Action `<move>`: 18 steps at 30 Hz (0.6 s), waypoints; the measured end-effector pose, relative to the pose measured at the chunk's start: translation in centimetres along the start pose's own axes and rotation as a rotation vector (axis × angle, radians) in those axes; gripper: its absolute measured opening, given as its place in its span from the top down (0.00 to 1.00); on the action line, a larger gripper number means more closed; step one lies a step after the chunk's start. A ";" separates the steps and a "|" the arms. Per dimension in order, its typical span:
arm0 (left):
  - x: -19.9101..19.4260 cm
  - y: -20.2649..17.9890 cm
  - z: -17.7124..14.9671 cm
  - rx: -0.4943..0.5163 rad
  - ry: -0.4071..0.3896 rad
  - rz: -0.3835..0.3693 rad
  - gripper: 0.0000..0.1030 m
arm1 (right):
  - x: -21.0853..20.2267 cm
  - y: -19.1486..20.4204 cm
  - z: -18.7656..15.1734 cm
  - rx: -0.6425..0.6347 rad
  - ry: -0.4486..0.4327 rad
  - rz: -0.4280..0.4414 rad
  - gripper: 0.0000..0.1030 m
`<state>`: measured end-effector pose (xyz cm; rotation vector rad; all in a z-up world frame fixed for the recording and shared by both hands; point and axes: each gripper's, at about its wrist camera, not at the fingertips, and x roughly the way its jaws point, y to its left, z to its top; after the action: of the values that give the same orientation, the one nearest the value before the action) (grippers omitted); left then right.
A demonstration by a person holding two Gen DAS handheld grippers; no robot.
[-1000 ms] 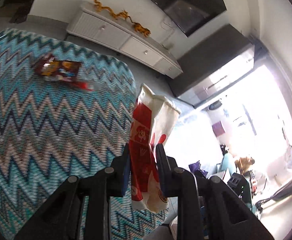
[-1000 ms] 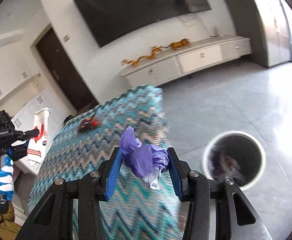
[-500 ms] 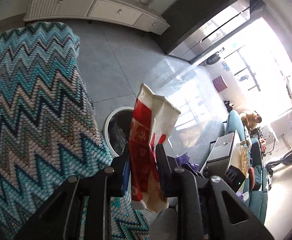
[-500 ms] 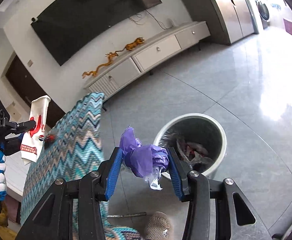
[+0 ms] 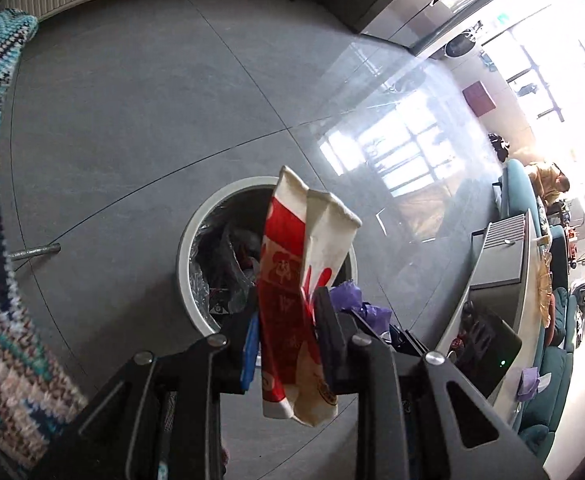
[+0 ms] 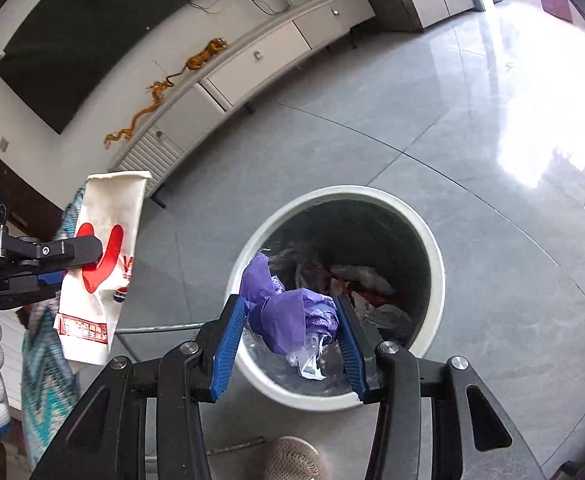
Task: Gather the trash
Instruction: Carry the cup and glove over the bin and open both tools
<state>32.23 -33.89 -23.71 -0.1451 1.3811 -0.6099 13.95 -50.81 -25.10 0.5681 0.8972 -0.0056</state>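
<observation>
grey tiled floor holds a white trash bin [image 6: 432, 280]; the left gripper [image 5: 286, 340], jaws opening, carries a red-and-white paper bag [image 5: 292, 280], the right gripper [image 6: 290, 334] pinches crumpled purple plastic [image 6: 292, 316]; next, drop both in

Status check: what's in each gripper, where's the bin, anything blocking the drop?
Left gripper opening, red-and-white paper bag still between its fingers. Right gripper clamped on purple wrapper. Trash bin below both, part full, mouth unobstructed.

Below me the grey tiled floor [image 6: 472, 152] carries a white-rimmed trash bin [image 6: 438, 276] — already holding crumpled rubbish — with a low white cabinet [image 6: 260, 64] standing along the wall.
</observation>
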 end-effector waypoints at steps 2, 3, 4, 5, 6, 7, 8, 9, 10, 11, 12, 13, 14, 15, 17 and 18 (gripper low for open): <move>1.5 -0.2 0.6 -0.002 0.008 0.002 0.72 | 1.0 -0.2 0.3 -0.002 0.011 -0.019 0.56; 2.0 -0.3 0.8 -0.004 0.013 0.006 0.72 | 1.5 -0.4 0.4 -0.001 0.013 -0.032 0.56; 2.4 -0.5 0.9 -0.007 0.016 0.012 0.71 | 1.8 -0.4 0.4 0.000 0.014 -0.042 0.56; 2.6 -0.9 0.8 -0.011 0.017 0.012 0.68 | 2.0 -0.5 0.4 0.000 0.017 -0.053 0.53; 2.5 -1.0 0.8 -0.015 0.019 0.000 0.65 | 2.2 -0.6 0.3 0.005 0.019 -0.060 0.51; 2.4 -1.2 0.9 -0.018 0.020 -0.010 0.54 | 2.3 -0.7 0.2 0.008 0.018 -0.063 0.46; 1.5 -1.1 0.5 -0.020 0.015 -0.019 0.48 | 2.2 -0.7 0.0 0.010 0.017 -0.068 0.43; 0.8 -1.2 0.3 -0.017 0.006 -0.025 0.48 | 2.1 -0.7 -0.2 0.011 0.016 -0.072 0.42; 0.4 -1.3 0.2 -0.007 0.000 -0.029 0.48 | 1.9 -0.7 -0.4 0.013 0.016 -0.074 0.42; -0.2 -1.5 0.0 0.006 -0.005 -0.033 0.48 | 1.7 -0.6 -0.6 0.015 0.015 -0.076 0.41; -0.9 -1.7 -0.2 0.018 -0.011 -0.032 0.48 | 1.3 -0.5 -0.7 0.016 0.013 -0.077 0.41; -1.6 -2.0 -0.5 0.036 -0.023 -0.029 0.48 | 1.0 -0.3 -0.7 0.014 0.009 -0.077 0.41; -2.5 -1.9 -0.7 0.049 -0.033 -0.027 0.48 | 0.6 0.0 -0.7 0.011 0.005 -0.078 0.41; -3.5 -2.1 -1.1 0.065 -0.049 -0.024 0.48 | -0.1 0.5 -0.9 0.002 -0.001 -0.077 0.41; -5.4 -1.9 -1.8 0.096 -0.080 -0.008 0.48 | -0.8 1.3 -0.7 -0.019 -0.010 -0.073 0.41; -6.4 -2.1 -2.1 0.111 -0.097 0.002 0.48 | -1.7 2.2 -0.9 -0.040 -0.018 -0.070 0.41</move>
<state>29.13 -32.01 -17.67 -0.0833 1.2506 -0.6685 12.76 -48.90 -23.29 0.4982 0.8973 -0.0557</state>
